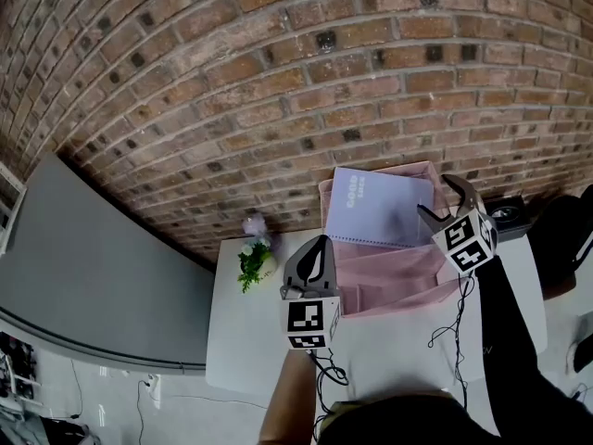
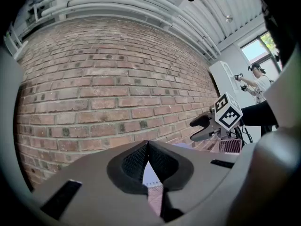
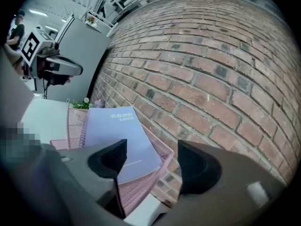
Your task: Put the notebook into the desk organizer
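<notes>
Notebook (image 1: 380, 208) stands in the organizer (image 1: 389, 276) at the table's (image 1: 250, 341) back edge. Right gripper (image 1: 441, 199) jaws wide, empty; left gripper (image 1: 318, 244) jaws pinched together, empty. Looks finished; just pull clear.

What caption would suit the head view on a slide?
Purple notebook resting in the pink mesh organizer; left claw shut, right claw open and empty.

Grey left tool (image 1: 320, 246), right tool (image 1: 438, 198), marker cubes (image 1: 310, 321), black cables (image 1: 460, 299)
</notes>
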A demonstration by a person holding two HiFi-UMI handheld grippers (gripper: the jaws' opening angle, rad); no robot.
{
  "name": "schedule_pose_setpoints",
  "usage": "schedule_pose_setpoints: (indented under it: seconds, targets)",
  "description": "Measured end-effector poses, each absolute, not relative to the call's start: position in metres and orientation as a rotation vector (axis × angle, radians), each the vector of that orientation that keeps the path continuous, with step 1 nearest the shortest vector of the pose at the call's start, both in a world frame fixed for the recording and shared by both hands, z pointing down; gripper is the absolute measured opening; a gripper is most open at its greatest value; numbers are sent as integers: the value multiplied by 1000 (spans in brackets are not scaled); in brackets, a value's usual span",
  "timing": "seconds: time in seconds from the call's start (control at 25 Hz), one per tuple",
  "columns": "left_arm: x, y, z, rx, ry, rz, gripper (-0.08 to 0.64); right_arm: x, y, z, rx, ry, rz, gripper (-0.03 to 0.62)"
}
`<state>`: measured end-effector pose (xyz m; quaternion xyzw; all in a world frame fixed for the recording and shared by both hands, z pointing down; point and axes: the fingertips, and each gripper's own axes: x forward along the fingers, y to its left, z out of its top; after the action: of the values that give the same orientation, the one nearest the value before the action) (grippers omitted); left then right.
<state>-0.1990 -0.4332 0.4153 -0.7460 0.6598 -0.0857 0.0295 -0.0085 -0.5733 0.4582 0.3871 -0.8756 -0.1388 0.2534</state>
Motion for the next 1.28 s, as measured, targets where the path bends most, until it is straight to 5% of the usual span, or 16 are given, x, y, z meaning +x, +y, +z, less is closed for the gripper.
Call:
schedule_pose_setpoints:
  seconds: [1.28]
  targets:
    - [-205,-408,369,-2377,1889,-171,9,-28,-476,399,1184,-2668,-168,330]
